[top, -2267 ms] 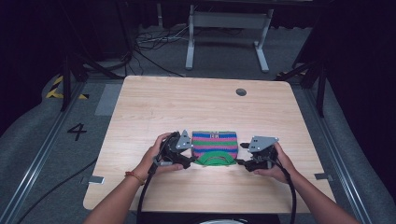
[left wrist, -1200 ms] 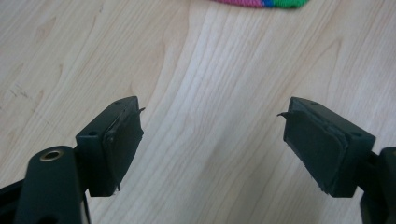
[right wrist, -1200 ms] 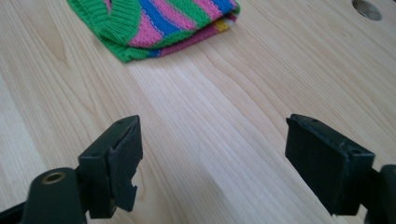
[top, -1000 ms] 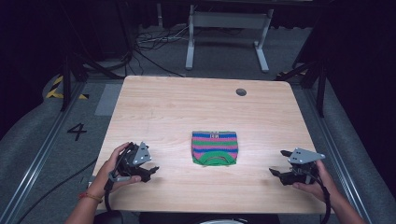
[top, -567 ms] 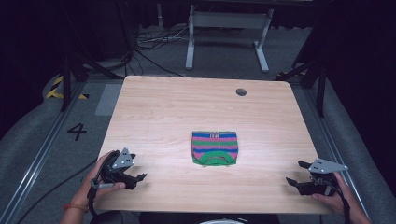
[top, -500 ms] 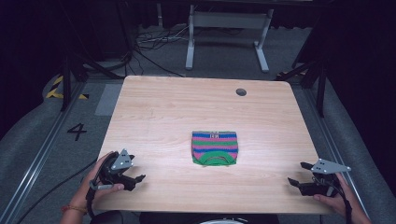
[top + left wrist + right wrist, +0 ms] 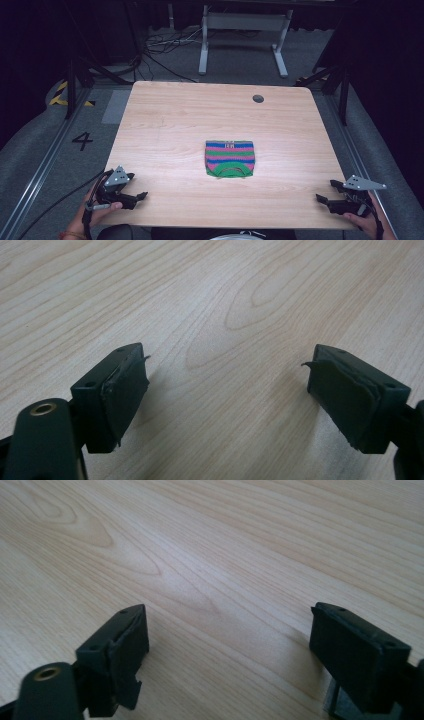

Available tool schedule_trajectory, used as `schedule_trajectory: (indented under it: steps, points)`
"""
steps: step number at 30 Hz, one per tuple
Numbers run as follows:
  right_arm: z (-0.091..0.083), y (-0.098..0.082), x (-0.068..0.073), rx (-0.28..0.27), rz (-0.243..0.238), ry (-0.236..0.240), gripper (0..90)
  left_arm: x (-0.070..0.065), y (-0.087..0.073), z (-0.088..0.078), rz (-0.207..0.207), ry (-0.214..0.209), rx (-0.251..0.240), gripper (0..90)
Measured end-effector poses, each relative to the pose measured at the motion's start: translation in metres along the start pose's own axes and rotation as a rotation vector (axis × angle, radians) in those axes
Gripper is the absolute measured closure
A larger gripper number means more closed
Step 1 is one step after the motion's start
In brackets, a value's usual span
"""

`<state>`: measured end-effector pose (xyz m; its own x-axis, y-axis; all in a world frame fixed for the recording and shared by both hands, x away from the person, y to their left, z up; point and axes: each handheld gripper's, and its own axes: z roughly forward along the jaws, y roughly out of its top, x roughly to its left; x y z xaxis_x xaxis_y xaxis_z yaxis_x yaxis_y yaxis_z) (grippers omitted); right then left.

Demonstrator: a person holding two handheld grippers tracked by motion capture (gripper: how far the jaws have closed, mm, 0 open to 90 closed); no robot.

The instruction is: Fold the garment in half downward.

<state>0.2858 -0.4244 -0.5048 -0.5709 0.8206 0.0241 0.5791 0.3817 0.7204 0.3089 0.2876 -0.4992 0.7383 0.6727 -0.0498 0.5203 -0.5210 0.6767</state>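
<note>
Jaws on both sides stand apart with nothing between them: my left gripper [image 7: 131, 196] sits at the tabletop's near left corner, my right gripper [image 7: 331, 200] at the near right corner. I judge the work finished, since the striped cloth [image 7: 229, 158] lies folded flat near the table [image 7: 165, 115] centre, well apart from both. A round hole [image 7: 258, 98] near the far edge obstructs nothing.
</note>
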Motion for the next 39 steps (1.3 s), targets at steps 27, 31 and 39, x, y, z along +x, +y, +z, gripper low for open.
schedule_trajectory:
  steps: [27, 31, 39]
  points:
    - [0.0003, 0.0001, -0.0012, 0.001, 0.017, -0.017, 15.6, -0.0039, 0.0027, 0.0038, -0.057, 0.074, 0.008, 13.7]
    - [0.0003, 0.0001, -0.0013, 0.001, 0.018, -0.018, 15.5, -0.0037, 0.0031, 0.0042, -0.056, 0.080, 0.009, 13.0]
    - [0.0007, 0.0004, -0.0015, 0.001, 0.019, -0.021, 15.4, -0.0035, 0.0047, 0.0060, -0.062, 0.082, 0.014, 10.3]
